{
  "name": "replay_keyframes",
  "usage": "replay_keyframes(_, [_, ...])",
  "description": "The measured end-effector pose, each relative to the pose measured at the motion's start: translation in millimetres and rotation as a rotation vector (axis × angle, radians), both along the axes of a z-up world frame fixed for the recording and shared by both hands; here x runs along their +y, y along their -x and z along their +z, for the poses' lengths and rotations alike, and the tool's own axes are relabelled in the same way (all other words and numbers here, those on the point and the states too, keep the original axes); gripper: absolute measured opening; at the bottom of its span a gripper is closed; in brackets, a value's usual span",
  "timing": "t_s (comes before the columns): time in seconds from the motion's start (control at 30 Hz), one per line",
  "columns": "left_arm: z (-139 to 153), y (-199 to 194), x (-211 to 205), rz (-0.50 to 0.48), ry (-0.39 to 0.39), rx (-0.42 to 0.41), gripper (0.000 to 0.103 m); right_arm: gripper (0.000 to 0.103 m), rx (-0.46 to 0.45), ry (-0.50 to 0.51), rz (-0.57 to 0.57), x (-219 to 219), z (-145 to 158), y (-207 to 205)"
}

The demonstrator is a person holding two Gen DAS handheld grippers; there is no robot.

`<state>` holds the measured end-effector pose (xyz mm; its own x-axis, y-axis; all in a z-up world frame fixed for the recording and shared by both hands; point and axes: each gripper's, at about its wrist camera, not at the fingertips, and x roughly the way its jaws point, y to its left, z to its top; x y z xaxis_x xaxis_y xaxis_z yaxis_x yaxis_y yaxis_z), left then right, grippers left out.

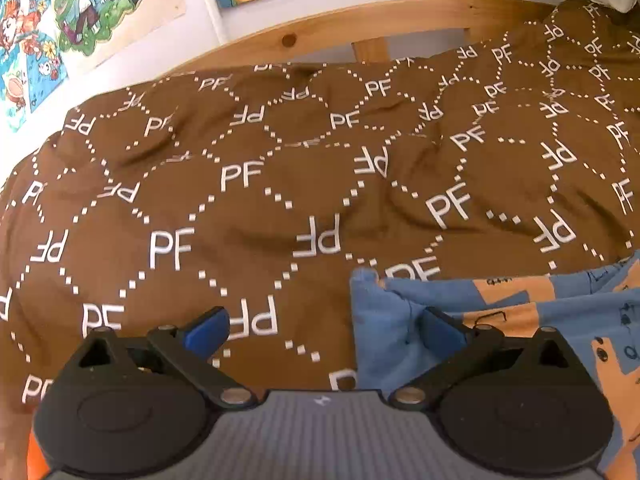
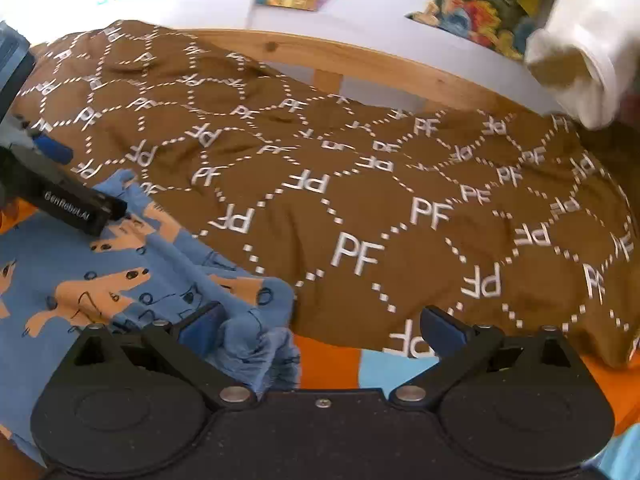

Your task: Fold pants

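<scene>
Blue pants with an orange animal print lie on a brown blanket marked with white PF letters. In the left wrist view my left gripper stands wide open. Its right finger rests over the pants' near-left corner, and bare blanket shows under the rest of the gap. In the right wrist view the pants spread across the lower left. My right gripper is open too, with a bunched fold of the pants lying against its left finger. The left gripper's black housing hovers over the pants at the left edge.
A wooden bed rail runs behind the blanket, below a white wall with colourful posters. A white cloth sits at the far right. An orange and light-blue sheet shows under the blanket's near edge.
</scene>
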<state>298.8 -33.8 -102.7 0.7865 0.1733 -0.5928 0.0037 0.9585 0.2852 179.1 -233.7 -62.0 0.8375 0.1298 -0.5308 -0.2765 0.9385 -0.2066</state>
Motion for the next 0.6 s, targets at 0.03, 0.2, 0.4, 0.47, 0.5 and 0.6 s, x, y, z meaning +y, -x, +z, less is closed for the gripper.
replay_keyframes(0.03, [0.5,0.8,1.1,0.001,0.005,0.006,0.103,0.102,0.000,0.003,-0.004,0.9,1.5,1.1])
replay_keyframes(0.2, [23.4,24.4,11.1,-0.032,0.073,0.046,0.099,0.102,-0.047,-0.055,-0.043,4.7,27.8,26.0])
replay_keyframes(0.4, [34.2,80.4,25.4,-0.089,0.213,0.184,0.103,0.102,0.022,-0.096,-0.008,14.3,30.7,61.9])
replay_keyframes(0.47, [27.2,94.4,26.7,-0.075,0.212,0.228,0.103,0.102,0.055,-0.081,-0.007,15.3,24.7,70.9])
replay_keyframes(0.5, [22.0,100.4,28.1,-0.068,0.204,0.241,0.103,0.102,0.069,-0.072,-0.008,14.4,20.9,75.8])
replay_keyframes(0.6, [5.3,116.4,34.0,-0.019,0.213,0.281,0.103,0.102,0.135,-0.037,-0.063,9.7,9.5,80.6])
